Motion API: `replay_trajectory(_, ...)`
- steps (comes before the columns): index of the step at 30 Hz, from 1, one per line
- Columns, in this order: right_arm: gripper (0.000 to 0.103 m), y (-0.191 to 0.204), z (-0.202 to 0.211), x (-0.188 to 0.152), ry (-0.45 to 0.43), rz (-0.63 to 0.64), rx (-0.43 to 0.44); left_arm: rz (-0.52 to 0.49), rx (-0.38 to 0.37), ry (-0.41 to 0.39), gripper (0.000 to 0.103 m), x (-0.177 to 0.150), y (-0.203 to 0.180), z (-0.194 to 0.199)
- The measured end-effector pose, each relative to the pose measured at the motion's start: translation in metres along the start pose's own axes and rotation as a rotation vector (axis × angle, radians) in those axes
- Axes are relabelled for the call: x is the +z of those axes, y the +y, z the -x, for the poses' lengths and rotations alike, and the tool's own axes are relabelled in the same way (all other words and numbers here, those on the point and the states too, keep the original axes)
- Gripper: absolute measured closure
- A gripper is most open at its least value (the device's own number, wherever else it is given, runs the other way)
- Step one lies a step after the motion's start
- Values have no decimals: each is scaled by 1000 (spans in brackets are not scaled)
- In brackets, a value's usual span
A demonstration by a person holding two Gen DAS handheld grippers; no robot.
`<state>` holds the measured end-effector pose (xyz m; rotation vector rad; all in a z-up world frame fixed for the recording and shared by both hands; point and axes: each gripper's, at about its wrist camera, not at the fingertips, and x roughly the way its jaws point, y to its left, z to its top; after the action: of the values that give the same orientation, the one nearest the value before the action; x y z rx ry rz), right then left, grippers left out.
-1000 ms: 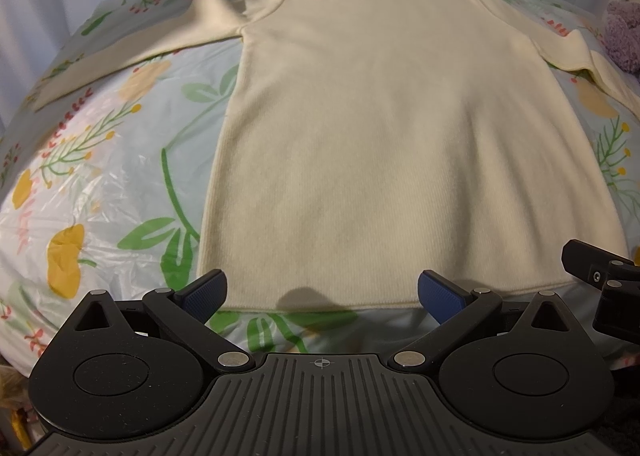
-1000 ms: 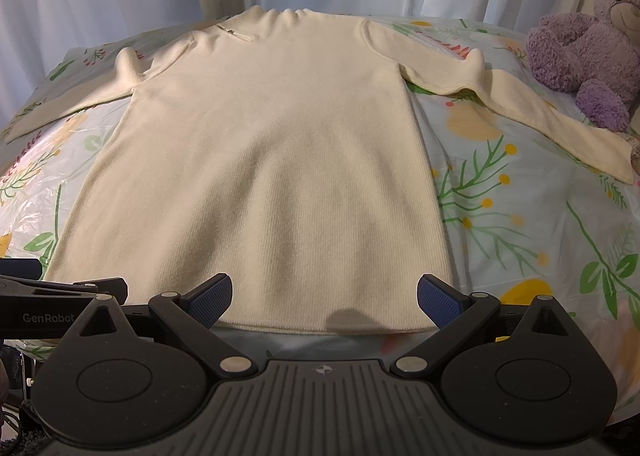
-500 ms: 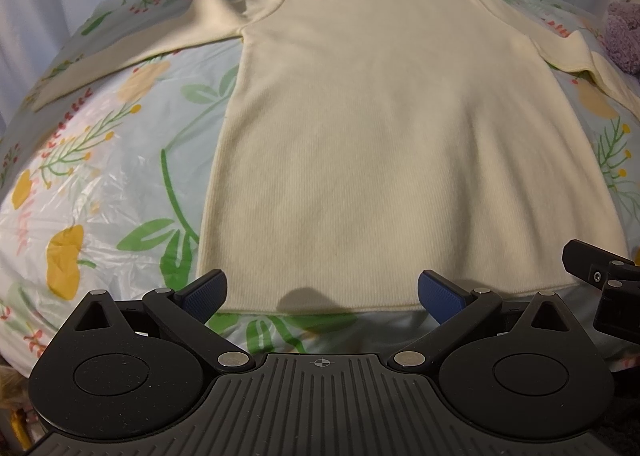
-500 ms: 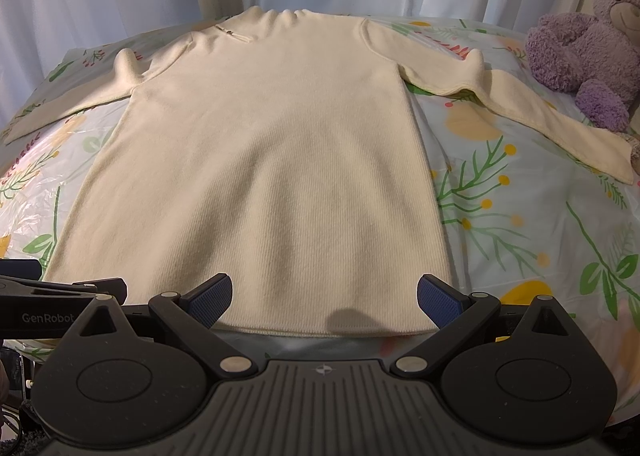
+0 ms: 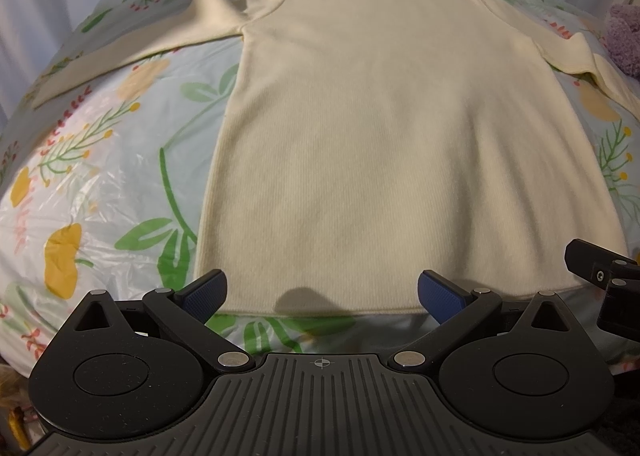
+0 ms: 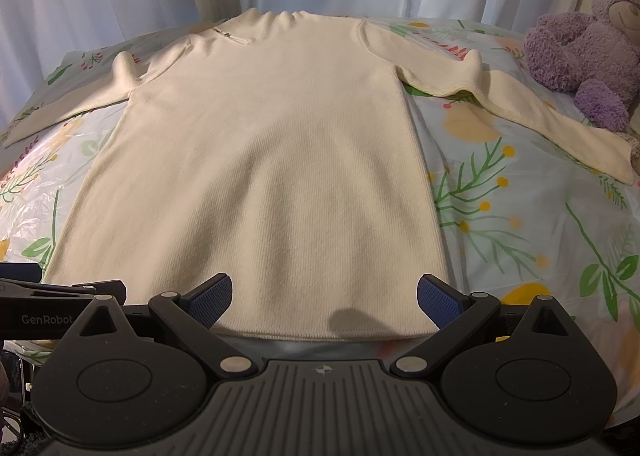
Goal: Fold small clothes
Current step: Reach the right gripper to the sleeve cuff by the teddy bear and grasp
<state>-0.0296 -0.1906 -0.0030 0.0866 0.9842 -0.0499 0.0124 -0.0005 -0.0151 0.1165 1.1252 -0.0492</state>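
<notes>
So the cream knit sweater (image 5: pixel 400 135) is lying flat, front up, on the floral plastic-covered bed (image 5: pixel 100 183), sleeves spread out to both sides and the hem nearest the cameras. Nothing's folded yet, so I'm reading this as the very start: both claws are hovering just short of the hem, lining up for the first grab. The left gripper (image 5: pixel 322 292) is sitting wide open with nothing in it, same deal with the right gripper (image 6: pixel 324 292), fingers splayed and empty. Next move probably means dropping down and pinching the hem corners or a sleeve, getting under the knit without bunching it. The right wrist view is showing the whole right sleeve and a purple teddy bear (image 6: pixel 584 43) sitting just beyond its cuff, while the left view is only catching a sliver of that bear but showing the left sleeve much better.
</notes>
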Motion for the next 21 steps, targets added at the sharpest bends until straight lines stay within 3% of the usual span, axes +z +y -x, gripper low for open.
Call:
replay_trajectory(17,4,-21,-10,3,12,-108,108,-6,-5,13,0,5,-2,-5)
replay_trajectory(19,4,-28,-9,5,-14,-132,135,-7,-5,16,0,6,-2,-6)
replay_trajectory(21,4,-45,-4,9,-125,-183,189,-8,-8,19,0,10,-4,-8)
